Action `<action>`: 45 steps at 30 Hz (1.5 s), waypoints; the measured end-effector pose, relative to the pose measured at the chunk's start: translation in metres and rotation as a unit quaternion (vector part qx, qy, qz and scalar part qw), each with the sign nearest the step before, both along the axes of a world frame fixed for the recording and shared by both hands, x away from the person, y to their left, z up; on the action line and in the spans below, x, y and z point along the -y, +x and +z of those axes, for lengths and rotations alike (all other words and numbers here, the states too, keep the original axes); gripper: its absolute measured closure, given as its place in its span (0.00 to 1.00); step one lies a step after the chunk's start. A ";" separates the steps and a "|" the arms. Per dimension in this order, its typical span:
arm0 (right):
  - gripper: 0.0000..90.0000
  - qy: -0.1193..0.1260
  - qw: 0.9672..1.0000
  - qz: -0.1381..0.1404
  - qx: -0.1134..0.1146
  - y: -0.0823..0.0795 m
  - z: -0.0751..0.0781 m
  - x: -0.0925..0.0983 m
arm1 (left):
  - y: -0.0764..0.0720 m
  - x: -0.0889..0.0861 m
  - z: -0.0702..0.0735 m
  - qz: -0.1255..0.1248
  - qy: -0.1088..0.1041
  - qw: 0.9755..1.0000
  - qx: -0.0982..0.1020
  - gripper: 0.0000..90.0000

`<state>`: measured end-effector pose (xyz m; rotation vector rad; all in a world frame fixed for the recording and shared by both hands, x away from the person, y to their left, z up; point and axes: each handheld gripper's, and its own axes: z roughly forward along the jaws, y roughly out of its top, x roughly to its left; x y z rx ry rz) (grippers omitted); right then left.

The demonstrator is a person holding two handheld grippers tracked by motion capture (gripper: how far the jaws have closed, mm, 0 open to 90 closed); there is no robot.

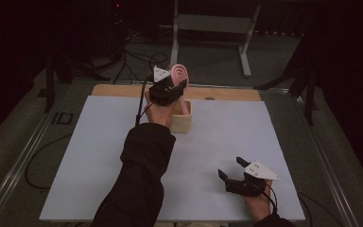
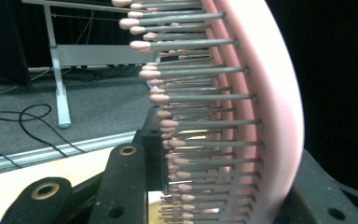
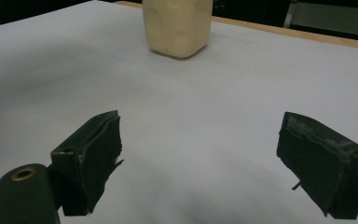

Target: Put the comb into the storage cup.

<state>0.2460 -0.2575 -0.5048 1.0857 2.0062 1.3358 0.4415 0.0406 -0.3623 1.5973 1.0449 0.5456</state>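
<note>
The left tool (image 1: 172,87) is clamped on a pink hairbrush (image 1: 180,75), which stands up with its handle reaching down into the small cream box (image 1: 182,124) just under the tool. So the brush looks almost put away; letting go is left. The right tool (image 1: 231,169) rests on the white counter (image 1: 90,151), jaws wide apart, holding nothing.

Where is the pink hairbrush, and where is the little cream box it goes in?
pink hairbrush (image 1: 179,73), high view, on the top of its pink head above the left gripper.
cream box (image 1: 182,124), high view, on its front wall.
cream box (image 3: 177,28), right gripper view, on its near side.
</note>
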 end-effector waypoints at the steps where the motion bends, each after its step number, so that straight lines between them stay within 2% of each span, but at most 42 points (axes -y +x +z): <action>1: 0.15 0.001 1.000 0.001 0.000 0.000 0.000 0.000 | 0.000 0.000 -0.001 0.000 0.000 1.000 0.000 0.70; 8: 0.15 0.000 1.000 0.000 0.000 0.000 0.000 0.000 | -0.001 0.000 -0.005 -0.002 -0.001 1.000 -0.005 0.70; 18: 0.15 -0.001 1.000 0.000 0.000 0.000 0.000 0.000 | 0.001 -0.004 -0.016 -0.004 -0.010 1.000 -0.023 0.70; 45: 0.15 -0.003 1.000 0.001 -0.001 0.000 -0.001 -0.001 | 0.001 -0.001 -0.031 -0.009 -0.003 0.999 -0.035 0.70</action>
